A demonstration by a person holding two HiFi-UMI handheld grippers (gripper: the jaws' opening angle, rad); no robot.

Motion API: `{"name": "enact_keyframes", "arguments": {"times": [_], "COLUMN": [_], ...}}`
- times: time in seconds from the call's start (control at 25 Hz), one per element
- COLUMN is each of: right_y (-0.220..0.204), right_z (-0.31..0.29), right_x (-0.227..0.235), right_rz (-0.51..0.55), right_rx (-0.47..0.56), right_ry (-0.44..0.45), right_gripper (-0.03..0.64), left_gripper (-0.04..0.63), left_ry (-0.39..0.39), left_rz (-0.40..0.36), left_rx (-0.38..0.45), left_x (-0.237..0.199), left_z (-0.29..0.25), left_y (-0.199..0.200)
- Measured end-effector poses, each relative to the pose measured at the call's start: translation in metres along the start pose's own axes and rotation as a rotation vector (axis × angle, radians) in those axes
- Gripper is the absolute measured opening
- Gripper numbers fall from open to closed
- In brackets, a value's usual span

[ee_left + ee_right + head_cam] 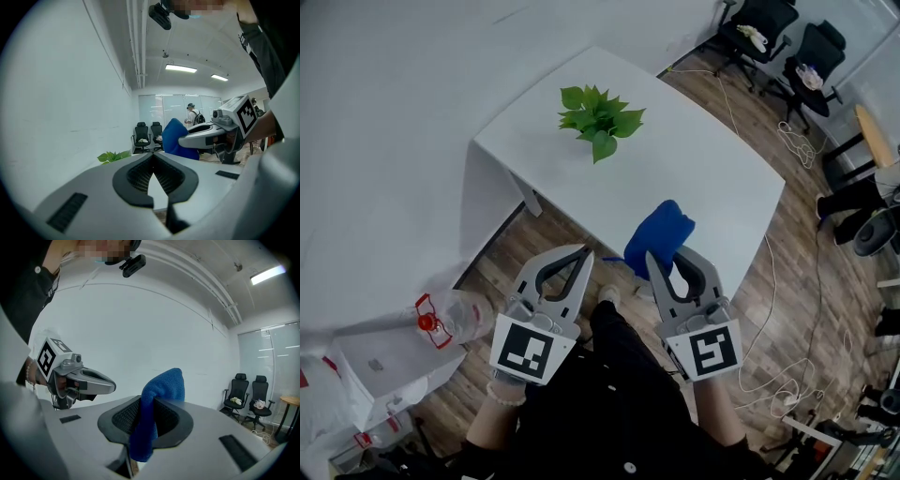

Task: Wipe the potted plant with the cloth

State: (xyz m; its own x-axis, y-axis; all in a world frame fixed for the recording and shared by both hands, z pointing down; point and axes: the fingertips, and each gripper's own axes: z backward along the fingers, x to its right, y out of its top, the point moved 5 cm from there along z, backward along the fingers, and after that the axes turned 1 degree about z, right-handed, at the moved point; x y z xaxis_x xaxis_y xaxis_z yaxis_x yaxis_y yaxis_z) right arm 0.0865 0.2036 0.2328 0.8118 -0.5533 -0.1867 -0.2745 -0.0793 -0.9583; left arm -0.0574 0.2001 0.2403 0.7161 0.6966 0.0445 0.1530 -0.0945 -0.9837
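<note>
Cloth [661,234], blue and bunched, sits between the jaws of the right gripper [670,255], which are clamped on it. In the right gripper view the fabric rises in a rounded hump above the jaw tips, and a fold hangs down below the pads.

To that gripper's left, apart from it, is the left gripper [584,251]. Its jaws are pressed together with nothing between them. Both grippers point much the same way, toward a white table [712,178].

The potted plant [600,120] stands on the table ahead of both grippers and well apart from them. Nothing touches its green leaves. From the left gripper it lies ahead and a little to the left of the tips, and the left gripper view shows it low, beside the left jaw. The right gripper view does not show it.

Two black office chairs [759,28] stand far beyond the table, ahead and to the right of the right gripper. White cables [811,309] trail over the wooden floor on that gripper's right.
</note>
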Motion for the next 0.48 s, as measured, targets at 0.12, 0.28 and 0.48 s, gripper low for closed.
{"name": "enact_keyframes", "arguments": {"times": [0.12,0.28,0.48], "right_y": [-0.004,-0.009,-0.015], "right_z": [-0.012,-0.032,-0.053], "right_x": [0.024,0.054,0.086], "right_rz": [-0.01,-0.022,-0.028], "right_rx": [0.01,0.004,-0.025], "right_ry": [0.003,0.018,0.041], "right_gripper": [0.094,0.094,0.094], "left_gripper": [0.012,0.012,0.012], "left_ry": [0.015,0.04,0.08], "left_rz": [0.003,0.012,0.037], "left_rx": [-0.01,-0.027,-0.042], "left_x": [-0.006,-0.014,-0.024], "left_z": [-0.022,-0.05,-0.08], "left_y": [0.003,0.004,0.005]}}
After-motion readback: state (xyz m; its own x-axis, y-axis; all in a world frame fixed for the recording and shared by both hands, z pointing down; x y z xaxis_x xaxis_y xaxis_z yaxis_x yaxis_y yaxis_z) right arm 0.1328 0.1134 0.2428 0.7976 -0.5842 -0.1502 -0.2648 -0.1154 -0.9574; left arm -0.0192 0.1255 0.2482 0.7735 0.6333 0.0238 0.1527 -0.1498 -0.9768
